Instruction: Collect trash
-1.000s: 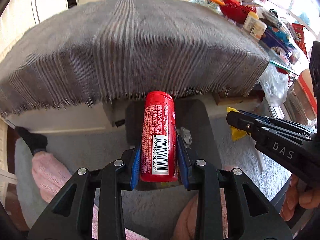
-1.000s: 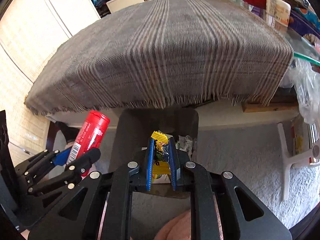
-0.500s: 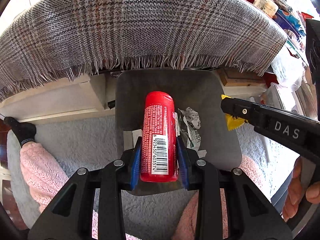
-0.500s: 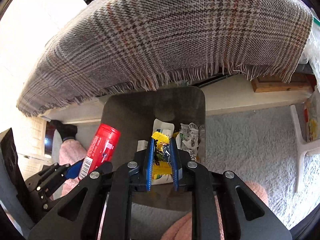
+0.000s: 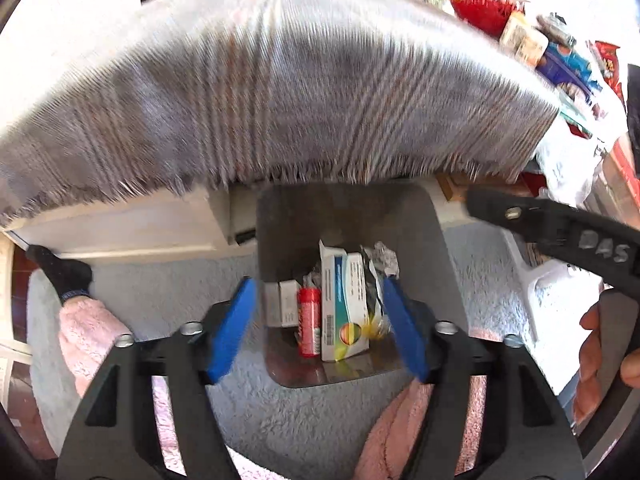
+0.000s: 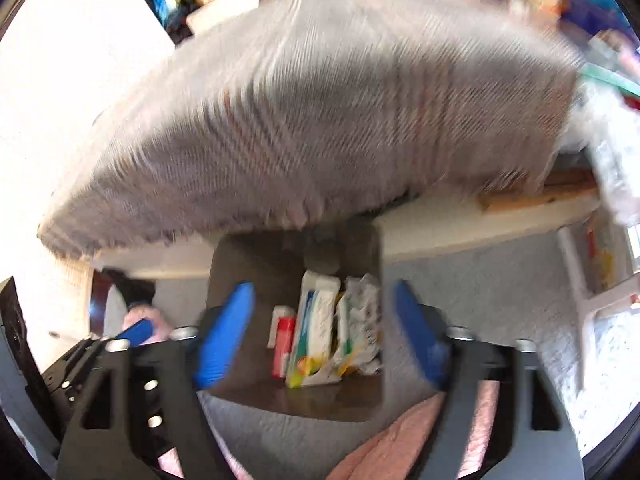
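Note:
A dark grey bin stands on the carpet below both grippers. Inside it lie a red can, a white box, a crumpled wrapper and a yellow wrapper. My left gripper hovers over the bin with its jaws opening and nothing between the blue pads. My right gripper also hangs above the bin, its jaws opening wide and empty. In that view the red can lies beside the white box. Both views are blurred.
A fringed plaid cloth covers the table right behind the bin. Grey carpet surrounds the bin. A person's pink-clad leg with a black sock is at the left. Clutter and a white plastic stool leg are at the right.
Both grippers have opened. The red can has dropped out of the left one and the yellow wrapper out of the right one; both now lie in the bin.

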A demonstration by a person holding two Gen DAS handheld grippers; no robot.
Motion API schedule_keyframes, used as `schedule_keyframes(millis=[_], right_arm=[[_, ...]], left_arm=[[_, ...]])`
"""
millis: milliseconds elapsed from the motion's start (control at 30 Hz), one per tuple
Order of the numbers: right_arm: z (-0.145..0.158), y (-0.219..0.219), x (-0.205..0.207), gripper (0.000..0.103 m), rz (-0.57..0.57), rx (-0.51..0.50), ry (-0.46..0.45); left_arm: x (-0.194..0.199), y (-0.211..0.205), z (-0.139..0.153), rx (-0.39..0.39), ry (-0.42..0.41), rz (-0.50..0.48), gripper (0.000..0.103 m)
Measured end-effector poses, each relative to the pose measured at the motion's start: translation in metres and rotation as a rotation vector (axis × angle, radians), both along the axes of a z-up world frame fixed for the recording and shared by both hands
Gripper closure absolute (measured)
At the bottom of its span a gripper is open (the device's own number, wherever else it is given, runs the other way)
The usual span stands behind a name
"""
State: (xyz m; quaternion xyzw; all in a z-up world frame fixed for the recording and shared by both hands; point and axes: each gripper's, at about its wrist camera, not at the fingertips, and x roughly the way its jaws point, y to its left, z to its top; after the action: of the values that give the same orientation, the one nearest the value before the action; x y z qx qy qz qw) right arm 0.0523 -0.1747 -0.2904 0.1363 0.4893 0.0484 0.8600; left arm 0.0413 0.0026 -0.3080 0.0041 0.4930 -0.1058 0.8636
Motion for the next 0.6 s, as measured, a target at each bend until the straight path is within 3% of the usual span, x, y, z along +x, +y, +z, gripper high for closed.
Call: schedule_keyframes(millis=[33, 200, 333, 600], right_arm=[[0.013, -0.003, -0.006, 0.003, -0.010, -0.024, -0.042], [0.083, -0.022, -0.042, 0.003, -0.099, -0.136, -0.235], [0.130, -0.031, -0.069, 0.003, -0.145, -0.218, -0.377], [0.209, -0.043, -0.124, 0.003, -0.260, -0.277, -0.603]], left_arm=[[-0.004, 0.002, 0.012, -0.007, -0.028, 0.005, 0.032], [-0.029, 0.005, 0.076, -0.037, -0.196, 0.028, 0.008], [-0.052, 0.002, 0.124, -0.036, -0.329, 0.043, 0.008], [-0.087, 0.002, 0.202, -0.027, -0.526, 0.079, 0.008]])
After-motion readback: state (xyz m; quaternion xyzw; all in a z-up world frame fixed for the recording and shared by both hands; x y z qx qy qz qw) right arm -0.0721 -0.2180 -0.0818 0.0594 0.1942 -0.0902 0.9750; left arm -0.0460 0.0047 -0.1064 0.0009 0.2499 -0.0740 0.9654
